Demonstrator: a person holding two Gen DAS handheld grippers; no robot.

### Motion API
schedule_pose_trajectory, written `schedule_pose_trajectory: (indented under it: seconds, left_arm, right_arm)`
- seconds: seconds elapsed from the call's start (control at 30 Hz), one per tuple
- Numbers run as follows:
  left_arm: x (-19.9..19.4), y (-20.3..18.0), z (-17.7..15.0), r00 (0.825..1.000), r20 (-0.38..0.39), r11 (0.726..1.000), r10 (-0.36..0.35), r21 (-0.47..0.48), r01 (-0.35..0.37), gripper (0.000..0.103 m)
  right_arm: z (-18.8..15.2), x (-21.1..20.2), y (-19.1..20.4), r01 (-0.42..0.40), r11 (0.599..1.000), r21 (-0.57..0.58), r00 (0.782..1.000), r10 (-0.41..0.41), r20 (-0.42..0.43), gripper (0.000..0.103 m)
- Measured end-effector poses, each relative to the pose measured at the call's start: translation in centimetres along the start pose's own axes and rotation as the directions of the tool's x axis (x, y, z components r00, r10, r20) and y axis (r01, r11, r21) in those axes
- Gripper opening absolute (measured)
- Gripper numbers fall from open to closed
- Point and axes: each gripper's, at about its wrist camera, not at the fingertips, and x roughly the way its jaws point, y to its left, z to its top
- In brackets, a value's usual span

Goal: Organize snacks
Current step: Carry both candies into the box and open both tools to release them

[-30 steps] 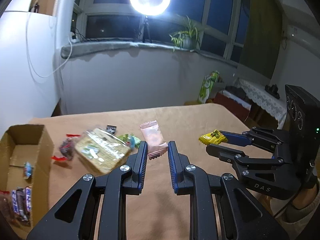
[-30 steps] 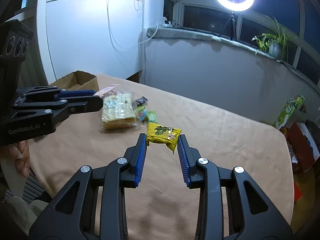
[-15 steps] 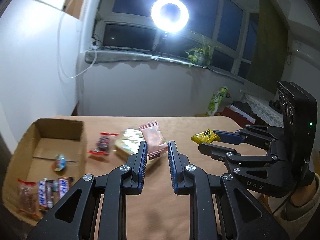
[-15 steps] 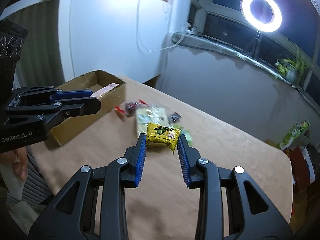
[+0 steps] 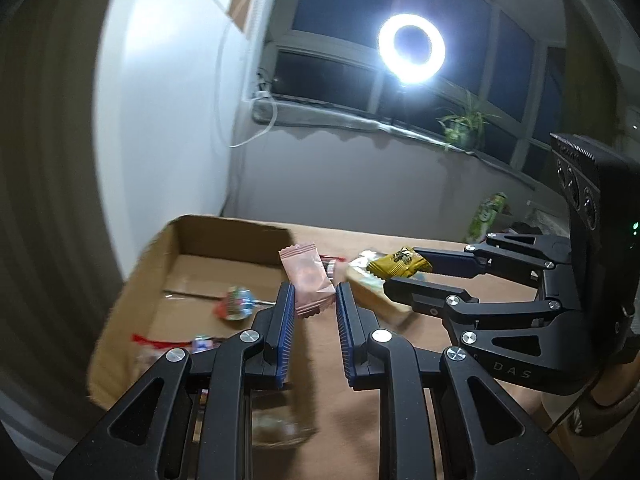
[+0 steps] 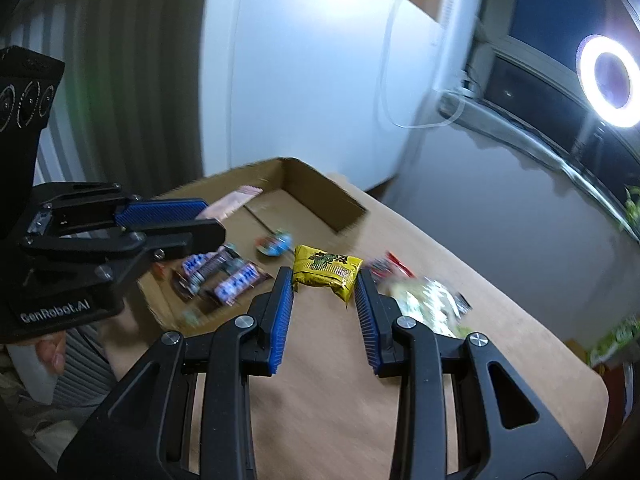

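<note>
Both grippers are matte black, each with 2 long fingers lined with ribbed blue pads and studded with round silver screws at the pivots. The left gripper [image 6: 182,222] carries white "GenRobot.AI" lettering on its body, while the right gripper [image 5: 404,276] shows "DAS" and a small green light on its upright housing.

A: Where are the snacks?

B: A pink packet [image 5: 308,282] stands tilted at centre frame; a yellow packet [image 6: 325,270] sits centre, lying slanted.

A: And the cardboard box [image 6: 320,196]?

B: Open, upper centre, holding chocolate bars [image 6: 224,276] and a wrapped candy [image 6: 275,243].
</note>
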Motion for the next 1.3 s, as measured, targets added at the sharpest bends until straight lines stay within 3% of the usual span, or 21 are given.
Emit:
schedule_pose_trajectory:
  seconds: [0.37,0.73,1.0,1.1,1.13,1.2,1.3]
  left_arm:
    - [-1.3,3.9,-0.1,0.997,0.004,0.997,0.072,-0.028,-0.072,0.019]
    - [-0.7,4.7,-0.6,0.994,-0.022,0.994,0.109,-0.022,-0.11,0.019]
    - [1.0,6.3,-1.5,0.99,-0.064,0.99,0.126,-0.055,-0.13,0.02]
    - [1.7,6.8,-1.7,0.984,-0.085,0.985,0.154,-0.07,-0.16,0.026]
    - [2.0,7.0,-1.9,0.981,-0.095,0.982,0.167,-0.071,-0.174,0.03]
    - [2.1,7.1,-2.1,0.979,-0.097,0.98,0.18,-0.068,-0.187,0.047]
    - [2.0,7.2,-2.1,0.977,-0.091,0.978,0.19,-0.07,-0.197,0.051]
  right_arm:
    - [2.1,2.5,2.7,-0.055,0.997,-0.05,0.998,0.055,0.003,0.033]
    - [2.6,4.6,3.1,-0.087,0.995,-0.053,0.996,0.087,-0.001,0.033]
    - [3.5,8.8,3.7,-0.133,0.989,-0.071,0.991,0.132,-0.024,0.034]
    - [3.3,10.4,3.8,-0.134,0.988,-0.078,0.991,0.131,-0.042,0.051]
    - [3.1,10.6,3.8,-0.134,0.988,-0.074,0.991,0.131,-0.039,0.053]
    - [2.8,10.8,3.6,-0.136,0.989,-0.063,0.99,0.134,-0.036,0.054]
    - [2.4,10.7,3.3,-0.121,0.991,-0.054,0.992,0.119,-0.033,0.054]
